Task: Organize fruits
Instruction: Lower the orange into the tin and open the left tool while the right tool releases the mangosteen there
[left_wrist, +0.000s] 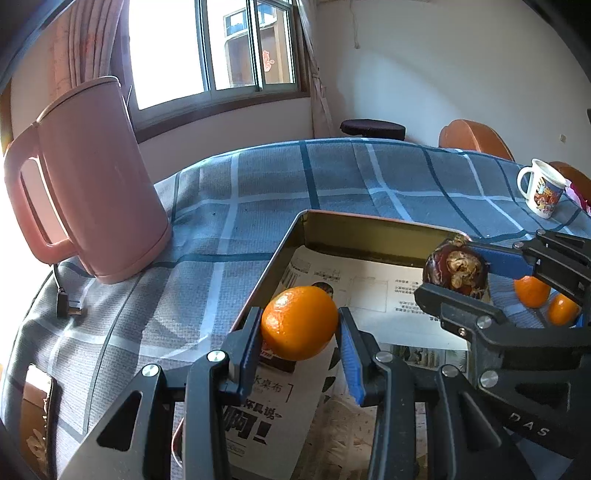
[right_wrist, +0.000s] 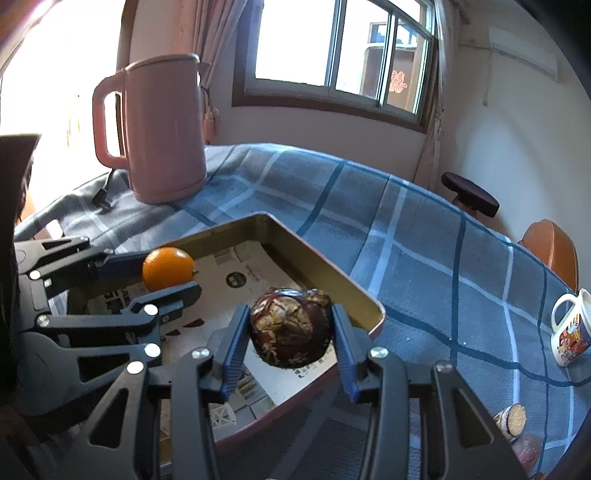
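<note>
My left gripper (left_wrist: 300, 328) is shut on an orange (left_wrist: 299, 322) and holds it over the near left part of a rectangular metal tray (left_wrist: 284, 240) lined with newspaper. My right gripper (right_wrist: 290, 332) is shut on a dark brown, wrinkled fruit (right_wrist: 290, 326) and holds it over the tray's right side (right_wrist: 332, 266). Each gripper shows in the other's view: the right gripper (left_wrist: 465, 271) with the brown fruit (left_wrist: 456, 269), the left gripper (right_wrist: 166, 271) with the orange (right_wrist: 168, 267). Two more oranges (left_wrist: 532, 291) lie on the cloth beyond the tray's right edge.
A pink kettle (left_wrist: 92, 184) stands at the table's back left, its plug (left_wrist: 68, 308) on the blue checked cloth. A printed white mug (left_wrist: 541, 192) stands at the far right. Small items (right_wrist: 511, 421) lie near the right front. Orange chairs (left_wrist: 472, 138) and a dark stool (left_wrist: 371, 129) stand behind the table.
</note>
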